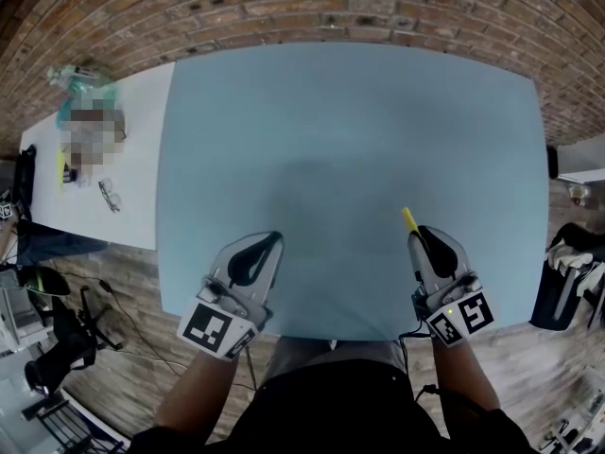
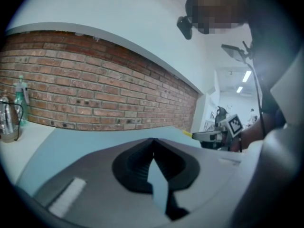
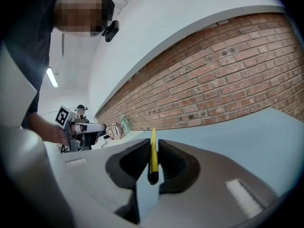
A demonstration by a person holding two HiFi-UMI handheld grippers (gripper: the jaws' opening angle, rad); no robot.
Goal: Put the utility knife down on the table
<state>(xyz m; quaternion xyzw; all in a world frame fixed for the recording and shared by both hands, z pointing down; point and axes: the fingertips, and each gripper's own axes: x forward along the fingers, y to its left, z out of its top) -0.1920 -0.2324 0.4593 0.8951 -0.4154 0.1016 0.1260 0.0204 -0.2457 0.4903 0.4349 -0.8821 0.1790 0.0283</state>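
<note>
Utility knife sits clamped between the jaws of the right gripper, yellow tip projecting forward over the blue worktop, presumably ready for set-down. Left gripper is closed and empty.

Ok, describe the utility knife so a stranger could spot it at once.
Start at the blue table by the brick wall. Near its front edge, the right gripper pinches the utility knife: a slim yellow strip poking past the jaws; the left gripper holds nothing.
</note>
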